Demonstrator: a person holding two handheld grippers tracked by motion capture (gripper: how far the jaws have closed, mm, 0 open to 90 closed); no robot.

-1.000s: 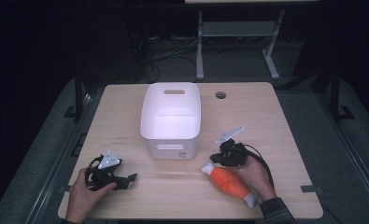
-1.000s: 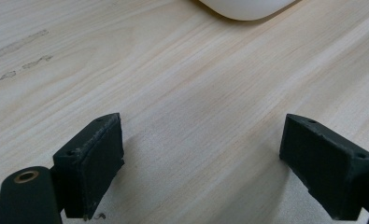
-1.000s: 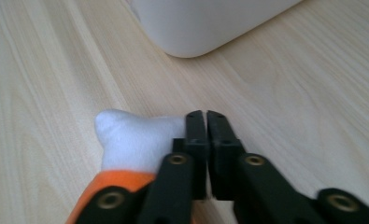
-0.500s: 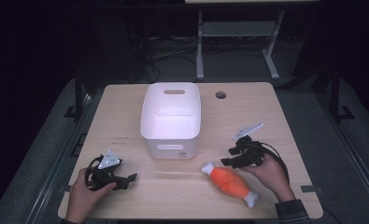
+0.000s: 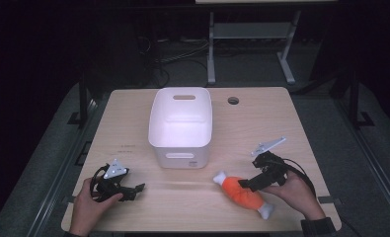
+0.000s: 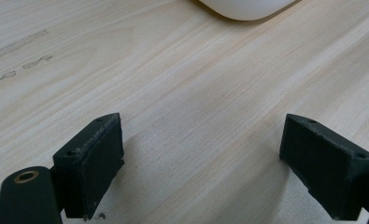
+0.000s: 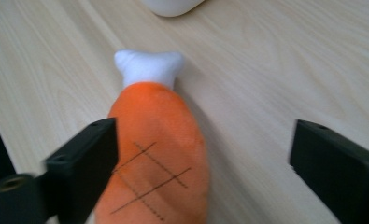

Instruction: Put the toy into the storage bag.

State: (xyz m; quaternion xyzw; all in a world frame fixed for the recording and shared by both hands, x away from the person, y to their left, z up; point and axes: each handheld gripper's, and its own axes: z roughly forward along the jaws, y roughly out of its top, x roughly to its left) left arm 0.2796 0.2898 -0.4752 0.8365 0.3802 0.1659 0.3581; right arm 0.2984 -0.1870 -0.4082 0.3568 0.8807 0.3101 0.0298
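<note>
As seen from the high view, the plush drumstick toy is laid on the bench before the white bin, beside the right tongs, whose jaws have just been opening. In the left gripper view, the left tongs are held spread over bare wood. In the right gripper view, the right tongs are spread, nothing pinched; the toy is judged light, soft and squashy, best taken across its orange middle.

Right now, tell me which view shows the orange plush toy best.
The right gripper view: the orange plush toy lies close up, with its stitched lines and white end clear. The high view shows it small but whole on the table, by the right gripper.

high view: overhead, facing forward | gripper views: close, low over table | shared: tabletop
</note>
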